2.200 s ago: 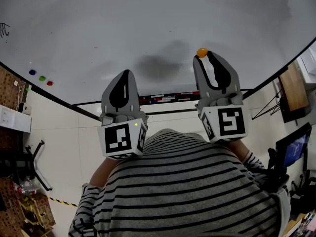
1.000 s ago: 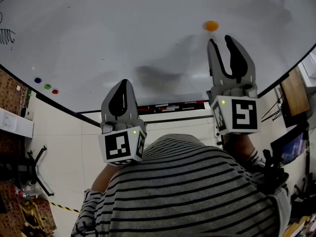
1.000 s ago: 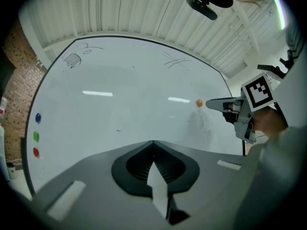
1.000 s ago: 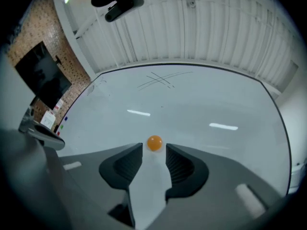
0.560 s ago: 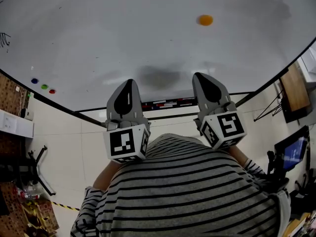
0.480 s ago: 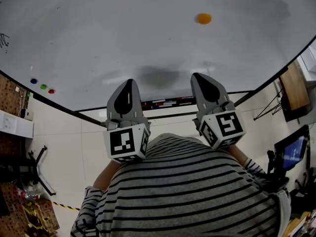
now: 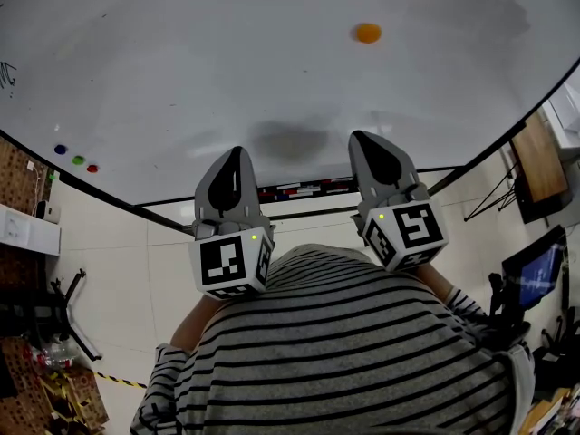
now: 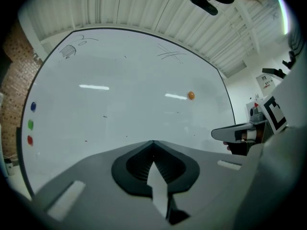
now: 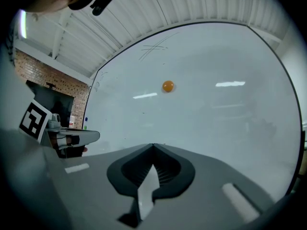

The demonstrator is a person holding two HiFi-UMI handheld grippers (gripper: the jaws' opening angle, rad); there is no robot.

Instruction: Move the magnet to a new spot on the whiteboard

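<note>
An orange round magnet [image 7: 367, 33] sticks to the whiteboard [image 7: 227, 71], right of centre and well above its bottom edge. Near that bottom edge, well apart from the magnet, the right gripper [image 7: 364, 140] and left gripper [image 7: 236, 153] are both clenched on nothing.

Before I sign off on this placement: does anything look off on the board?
Nothing stands out. The magnet sits on the whiteboard, apart from the shut left gripper and right gripper.
</note>
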